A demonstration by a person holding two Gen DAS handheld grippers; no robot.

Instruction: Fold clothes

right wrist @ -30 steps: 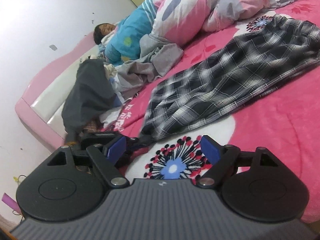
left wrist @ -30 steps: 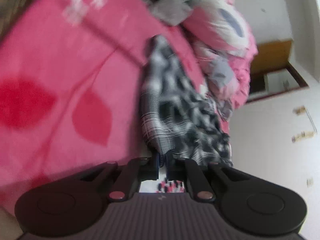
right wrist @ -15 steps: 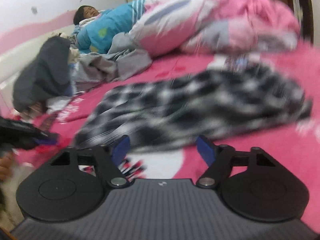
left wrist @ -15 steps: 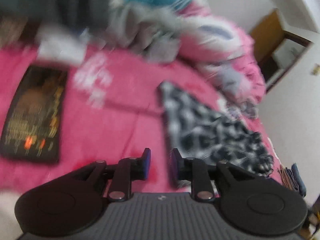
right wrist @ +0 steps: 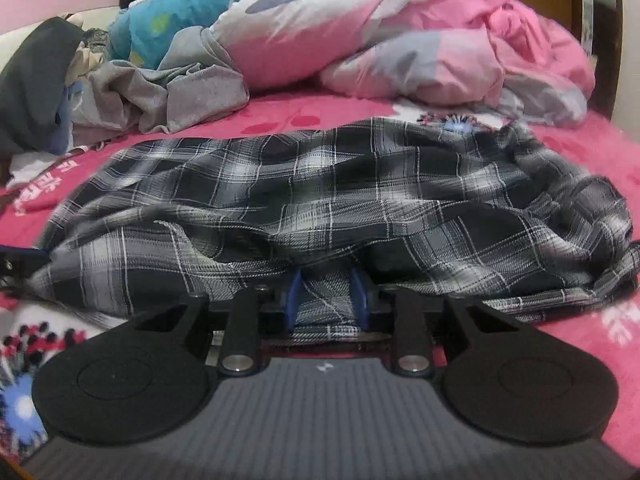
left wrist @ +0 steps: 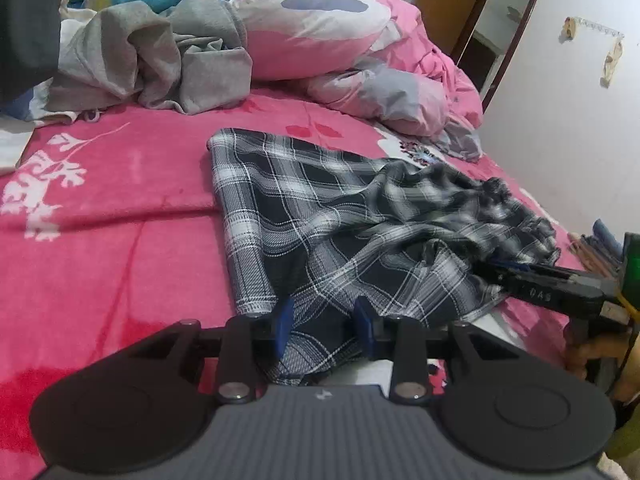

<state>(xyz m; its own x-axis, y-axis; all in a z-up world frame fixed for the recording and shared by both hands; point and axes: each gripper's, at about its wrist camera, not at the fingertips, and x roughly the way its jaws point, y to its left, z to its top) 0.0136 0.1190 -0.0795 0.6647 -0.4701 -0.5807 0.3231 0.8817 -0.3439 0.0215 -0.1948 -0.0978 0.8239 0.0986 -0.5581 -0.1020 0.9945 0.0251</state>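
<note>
A black-and-white plaid garment [left wrist: 320, 216] [right wrist: 320, 192] lies rumpled on the pink bed blanket [left wrist: 100, 208]. In the left wrist view my left gripper [left wrist: 324, 328] sits at its near end, blue pads apart, with a flat layer of plaid between them. My right gripper [right wrist: 326, 300] is pushed under the garment's near edge, and cloth fills the narrow gap between its pads and drapes over its fingers. From the left wrist view the right gripper [left wrist: 486, 267] enters the cloth from the right, held by a hand.
Behind the garment lie a heap of grey clothes [left wrist: 160, 52] and a bunched pink quilt [left wrist: 320, 32]. A person in blue [right wrist: 160, 12] lies at the head of the bed beside a dark garment [right wrist: 32, 80]. A wall and doorway [left wrist: 500, 32] stand at the right.
My left gripper let go of the plaid cloth and its pads spread apart. My right gripper moved in under the garment's edge and narrowed from wide open onto the cloth.
</note>
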